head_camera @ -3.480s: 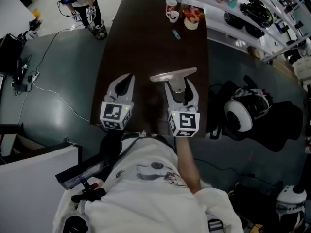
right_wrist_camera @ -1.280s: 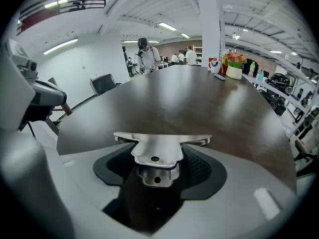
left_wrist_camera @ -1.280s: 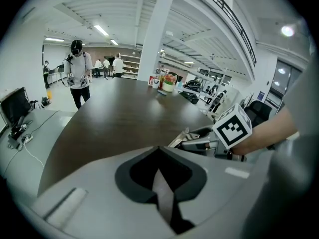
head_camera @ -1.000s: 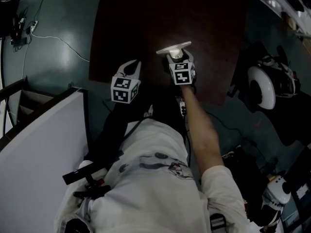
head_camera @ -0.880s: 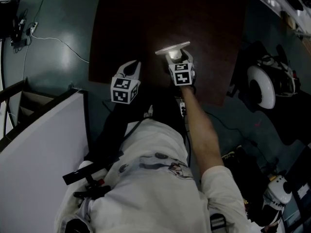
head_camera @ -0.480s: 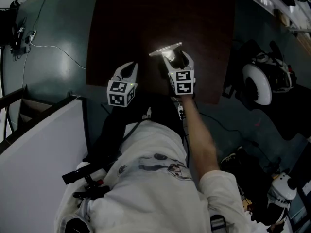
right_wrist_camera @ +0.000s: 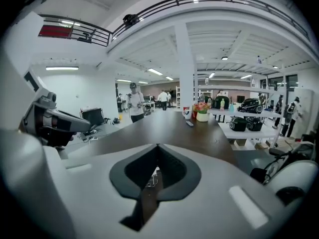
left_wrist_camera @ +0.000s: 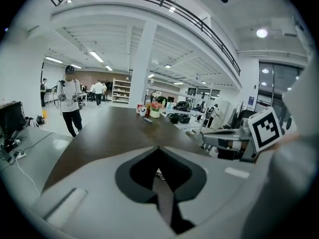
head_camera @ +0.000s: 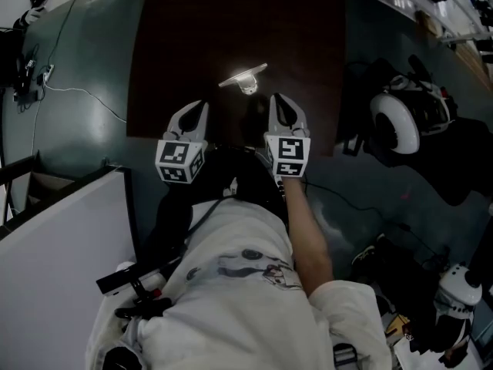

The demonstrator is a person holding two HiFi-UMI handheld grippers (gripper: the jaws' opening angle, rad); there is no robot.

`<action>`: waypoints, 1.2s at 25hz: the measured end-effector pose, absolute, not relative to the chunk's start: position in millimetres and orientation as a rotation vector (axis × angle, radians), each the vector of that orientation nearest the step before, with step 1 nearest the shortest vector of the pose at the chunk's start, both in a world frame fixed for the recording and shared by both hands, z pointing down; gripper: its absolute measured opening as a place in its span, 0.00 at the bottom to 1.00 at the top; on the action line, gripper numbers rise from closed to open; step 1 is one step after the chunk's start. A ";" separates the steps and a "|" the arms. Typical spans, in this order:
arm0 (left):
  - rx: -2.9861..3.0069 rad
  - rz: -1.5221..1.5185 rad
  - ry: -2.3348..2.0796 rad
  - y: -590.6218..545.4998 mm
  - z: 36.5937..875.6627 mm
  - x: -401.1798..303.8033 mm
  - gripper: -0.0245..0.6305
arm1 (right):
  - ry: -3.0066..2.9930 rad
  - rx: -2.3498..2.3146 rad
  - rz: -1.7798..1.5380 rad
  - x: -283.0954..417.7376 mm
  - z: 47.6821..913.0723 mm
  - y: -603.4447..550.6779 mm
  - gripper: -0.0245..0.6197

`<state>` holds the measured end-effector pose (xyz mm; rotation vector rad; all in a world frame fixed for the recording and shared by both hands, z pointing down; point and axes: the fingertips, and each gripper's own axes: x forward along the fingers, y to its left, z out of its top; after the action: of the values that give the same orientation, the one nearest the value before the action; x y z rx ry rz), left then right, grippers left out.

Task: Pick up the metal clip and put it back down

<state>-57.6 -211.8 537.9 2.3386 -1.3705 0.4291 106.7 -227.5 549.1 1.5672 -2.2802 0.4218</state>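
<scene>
Looking steeply down from the head camera, I see a long dark brown tabletop (head_camera: 192, 37) with the metal clip (head_camera: 244, 78) lying flat on it, bright against the wood. The clip sits near the near end of the tabletop, ahead of both tools and closer to the right one, touching neither.

The right hand-held gripper (head_camera: 279, 99) hangs above the near edge of the tabletop, raised clear of the surface and pointing forward and somewhat down. Its jaws have just closed; the tips meet in a point and nothing is caught between them.

The left hand-held gripper (head_camera: 198, 106) hovers beside it, to the left of the clip. Its own camera shows its jaws together as well, tip to tip, with nothing in them.

At the far end of the tabletop, in the right gripper view, stand a white cup (right_wrist_camera: 186, 112) and a pot of flowers (right_wrist_camera: 202, 114). A person (right_wrist_camera: 133, 101) stands on the floor beyond the tabletop's left side. A white round machine (head_camera: 395, 122) rests on the dark floor to the right of the tabletop.
</scene>
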 end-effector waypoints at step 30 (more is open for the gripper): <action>2.492 0.252 -1.341 -53.3 480.8 -99.6 0.04 | -2.341 1.744 0.267 45.3 469.3 -42.0 0.04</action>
<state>-99.6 -53.3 480.8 2.4922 -1.3406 0.2519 45.3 -42.0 469.3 1.7442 -2.3408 0.2669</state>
